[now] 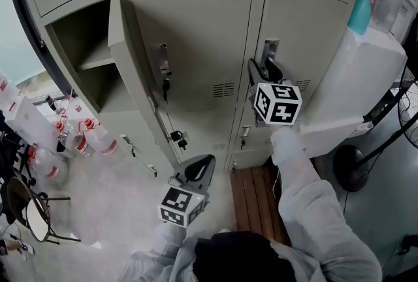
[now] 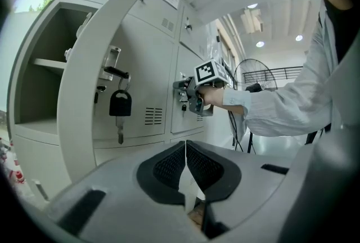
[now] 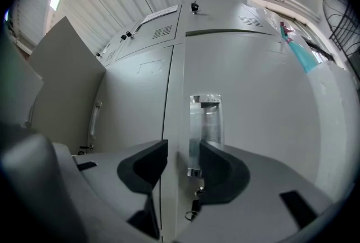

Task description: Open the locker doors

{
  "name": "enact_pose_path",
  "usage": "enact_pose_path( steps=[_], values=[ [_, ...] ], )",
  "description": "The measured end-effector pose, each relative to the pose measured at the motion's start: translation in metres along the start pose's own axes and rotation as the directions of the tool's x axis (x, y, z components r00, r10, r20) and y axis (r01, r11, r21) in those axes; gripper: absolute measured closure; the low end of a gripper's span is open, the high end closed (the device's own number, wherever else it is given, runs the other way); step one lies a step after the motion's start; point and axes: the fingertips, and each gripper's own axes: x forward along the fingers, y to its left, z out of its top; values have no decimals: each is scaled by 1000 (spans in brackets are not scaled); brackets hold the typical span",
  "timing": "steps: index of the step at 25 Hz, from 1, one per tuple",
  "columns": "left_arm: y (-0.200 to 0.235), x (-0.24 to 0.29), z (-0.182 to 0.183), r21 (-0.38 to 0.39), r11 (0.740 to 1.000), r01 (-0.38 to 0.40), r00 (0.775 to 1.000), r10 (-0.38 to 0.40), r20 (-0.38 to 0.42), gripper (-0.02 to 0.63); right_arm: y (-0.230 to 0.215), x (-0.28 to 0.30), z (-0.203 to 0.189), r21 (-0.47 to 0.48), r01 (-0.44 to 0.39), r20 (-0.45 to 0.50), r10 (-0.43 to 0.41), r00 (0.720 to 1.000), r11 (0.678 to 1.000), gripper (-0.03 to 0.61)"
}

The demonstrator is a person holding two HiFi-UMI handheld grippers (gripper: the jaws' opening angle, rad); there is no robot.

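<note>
Nearest, the left gripper (image 1: 198,171), lower centre: jaws together, empty. The right gripper (image 1: 264,72) has its jaws apart around the handle (image 3: 206,124) of the shut locker door (image 1: 307,26), centre right. If they close off-centre, they may slip off!

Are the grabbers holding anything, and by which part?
Nothing is held. The left gripper is shut and empty; the right gripper is open, jaws apart by the metal handle of a closed locker door.
</note>
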Motion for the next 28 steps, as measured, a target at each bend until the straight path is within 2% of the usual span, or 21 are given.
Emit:
enact_pose_path(
  steps=[16, 18, 20, 28],
  values=[
    [-5, -10, -1, 6, 1000, 23, 1000, -23, 11, 603, -1, -36, 2, -33, 42, 14, -41, 999, 999, 420],
    [-5, -12, -1, 8, 1000, 23, 1000, -23, 14, 603, -3, -41, 3, -33, 57, 18, -57, 998, 998, 428],
    [-5, -14, -1, 8, 1000, 25, 1000, -25, 15, 603, -6, -47, 3, -28, 70, 23, -69, 997, 997, 465],
    [-14, -17, -3, 8, 999, 46, 999, -46, 19, 603, -9, -69, 5, -16, 60, 33, -60, 998, 998, 463]
  ],
)
